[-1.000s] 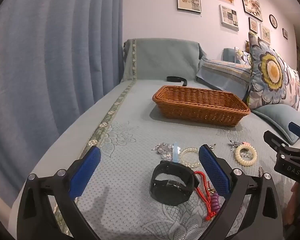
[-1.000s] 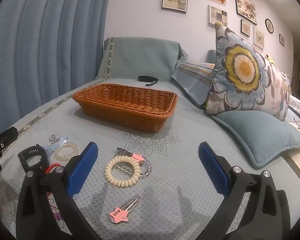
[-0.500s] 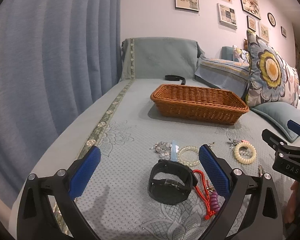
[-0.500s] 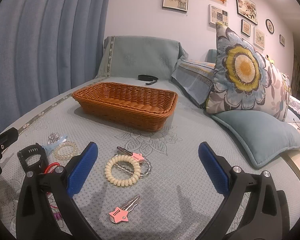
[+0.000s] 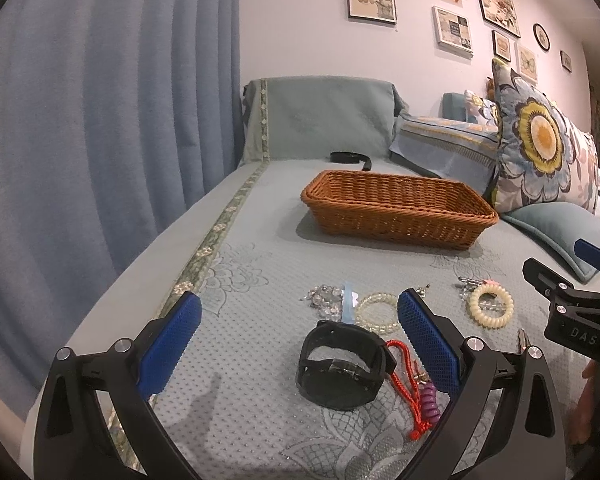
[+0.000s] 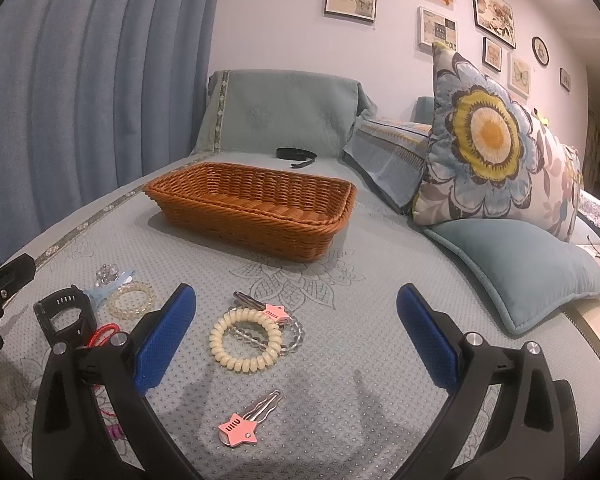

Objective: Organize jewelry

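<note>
A brown wicker basket (image 5: 396, 210) (image 6: 256, 208) stands empty on the grey-green sofa cover (image 5: 256, 264). In front of it lie a black watch (image 5: 342, 364) (image 6: 66, 314), a red cord (image 5: 404, 368), a pale bead bracelet (image 5: 378, 312) (image 6: 132, 299), a cream coil hair tie (image 5: 491, 304) (image 6: 246, 339), a crystal piece (image 5: 326, 296) and two pink star hair clips (image 6: 246, 424) (image 6: 274, 311). My left gripper (image 5: 300, 332) is open and empty, with the watch between its fingers. My right gripper (image 6: 296, 330) is open and empty above the coil hair tie.
A flowered cushion (image 6: 496, 152) and a plain blue cushion (image 6: 528, 268) lie at the right. A blue curtain (image 5: 100, 140) hangs at the left past the sofa edge. A black band (image 6: 296, 155) lies behind the basket.
Both grippers have drifted slightly, so the scene shifts a little in each view. Both stay open and empty. No object has moved.
</note>
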Demonstrator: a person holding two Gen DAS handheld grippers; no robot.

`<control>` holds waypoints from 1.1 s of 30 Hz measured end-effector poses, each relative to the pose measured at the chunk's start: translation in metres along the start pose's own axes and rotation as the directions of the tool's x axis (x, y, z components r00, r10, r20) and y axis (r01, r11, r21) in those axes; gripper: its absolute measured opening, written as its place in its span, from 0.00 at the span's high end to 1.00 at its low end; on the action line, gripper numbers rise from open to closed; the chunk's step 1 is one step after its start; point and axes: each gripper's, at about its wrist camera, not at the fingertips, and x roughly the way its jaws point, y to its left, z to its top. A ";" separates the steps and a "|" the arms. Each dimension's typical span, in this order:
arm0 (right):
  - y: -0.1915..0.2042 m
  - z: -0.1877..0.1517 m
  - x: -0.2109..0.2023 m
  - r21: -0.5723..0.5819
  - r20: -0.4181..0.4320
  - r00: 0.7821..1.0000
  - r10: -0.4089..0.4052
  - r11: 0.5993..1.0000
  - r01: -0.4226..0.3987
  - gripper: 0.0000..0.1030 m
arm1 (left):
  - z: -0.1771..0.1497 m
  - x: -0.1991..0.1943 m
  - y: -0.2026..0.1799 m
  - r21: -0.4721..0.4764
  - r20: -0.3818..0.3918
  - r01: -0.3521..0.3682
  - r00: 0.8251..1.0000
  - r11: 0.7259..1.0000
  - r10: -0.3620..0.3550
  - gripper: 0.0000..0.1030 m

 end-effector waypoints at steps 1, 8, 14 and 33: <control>0.000 0.000 0.000 -0.001 -0.001 1.000 0.000 1.000 0.000 0.07 | 0.000 0.000 0.001 -0.005 -0.009 0.003 1.000 1.000 -0.003 0.07; -0.001 0.001 0.001 0.003 -0.007 1.000 0.002 1.000 -0.002 0.07 | 0.001 -0.001 0.000 0.000 -0.014 0.007 1.000 1.000 -0.007 0.07; -0.001 0.001 0.001 0.000 -0.013 1.000 0.001 1.000 -0.001 0.07 | 0.002 -0.003 0.000 0.001 -0.005 0.005 1.000 1.000 -0.005 0.07; -0.034 0.005 0.049 0.120 -0.316 0.930 0.187 0.980 -0.157 0.36 | 0.004 0.064 0.066 -0.246 -0.215 0.286 0.915 0.926 -0.340 0.35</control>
